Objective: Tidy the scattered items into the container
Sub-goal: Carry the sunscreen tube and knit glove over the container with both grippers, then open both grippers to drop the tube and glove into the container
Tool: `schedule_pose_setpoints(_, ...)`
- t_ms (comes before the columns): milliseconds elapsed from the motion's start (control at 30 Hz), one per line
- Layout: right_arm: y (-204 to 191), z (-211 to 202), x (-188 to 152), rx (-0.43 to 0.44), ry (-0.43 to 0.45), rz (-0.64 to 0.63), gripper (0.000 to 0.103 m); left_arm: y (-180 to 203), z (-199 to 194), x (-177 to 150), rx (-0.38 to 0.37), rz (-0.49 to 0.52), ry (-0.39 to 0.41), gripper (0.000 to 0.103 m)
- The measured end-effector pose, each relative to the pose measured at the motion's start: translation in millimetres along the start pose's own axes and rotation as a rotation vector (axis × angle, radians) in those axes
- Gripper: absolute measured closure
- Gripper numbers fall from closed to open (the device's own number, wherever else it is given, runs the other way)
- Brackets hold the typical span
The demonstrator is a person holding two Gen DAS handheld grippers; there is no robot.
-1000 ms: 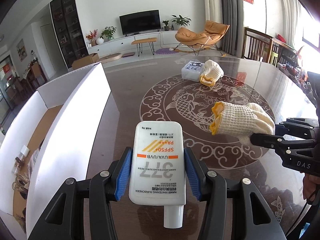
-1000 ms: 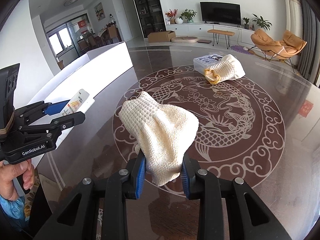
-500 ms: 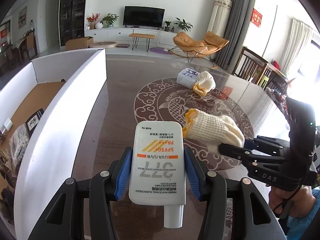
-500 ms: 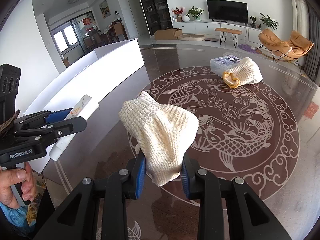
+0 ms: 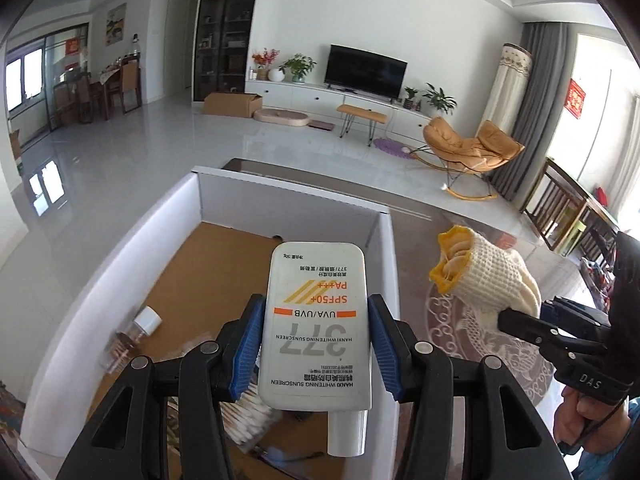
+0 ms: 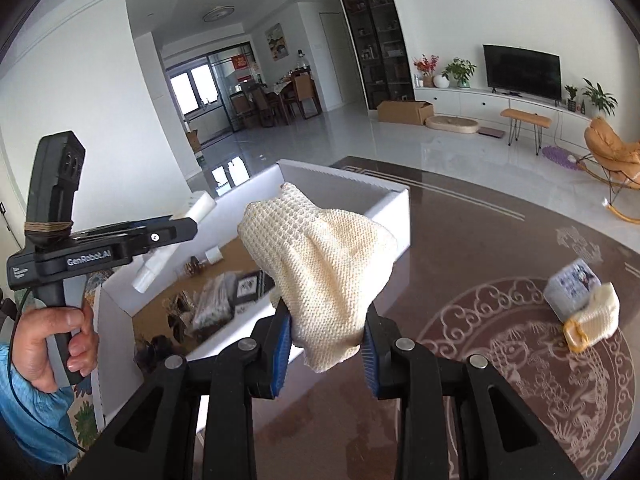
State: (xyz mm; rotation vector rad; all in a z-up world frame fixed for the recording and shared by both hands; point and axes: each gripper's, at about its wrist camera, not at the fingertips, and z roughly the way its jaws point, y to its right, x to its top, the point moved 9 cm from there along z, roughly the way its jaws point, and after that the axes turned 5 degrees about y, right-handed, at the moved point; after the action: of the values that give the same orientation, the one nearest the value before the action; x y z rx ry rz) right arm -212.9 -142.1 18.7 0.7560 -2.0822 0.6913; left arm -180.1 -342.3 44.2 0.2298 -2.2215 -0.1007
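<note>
With my left gripper (image 5: 316,344) clamped on the sunscreen tube (image 5: 316,324) at frame centre over the white box (image 5: 288,208), and my right gripper (image 6: 324,340) pinching the knit glove (image 6: 320,264) nearer its wall, I'd release low, clear of the rim.

A cream glove (image 6: 320,264) was clamped in the right claw (image 6: 326,346) beside the box (image 6: 396,216); a tube (image 6: 172,240) was held over it by the left claw (image 6: 176,232).
</note>
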Motion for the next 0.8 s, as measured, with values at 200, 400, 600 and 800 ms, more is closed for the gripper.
schedule_pose_setpoints(200,-24,96,43,-0.013,-0.095,-0.037,0.073,-56,53,20,0.076,-0.072,-0.064,0.052)
schedule_pose_setpoints(400,-30,167,48,-0.062,-0.179,-0.038,0.072,-82,102,23,0.095,-0.152,-0.124,0.052)
schedule_pose_setpoints(600,-29,213,37,-0.072,-0.279,-0.011,0.066,-98,134,12,0.112,-0.207,-0.184,0.052)
schedule_pose_setpoints(800,-28,225,25,-0.079,-0.340,-0.029,0.043,-115,143,-7,0.136,-0.302,-0.221,0.009)
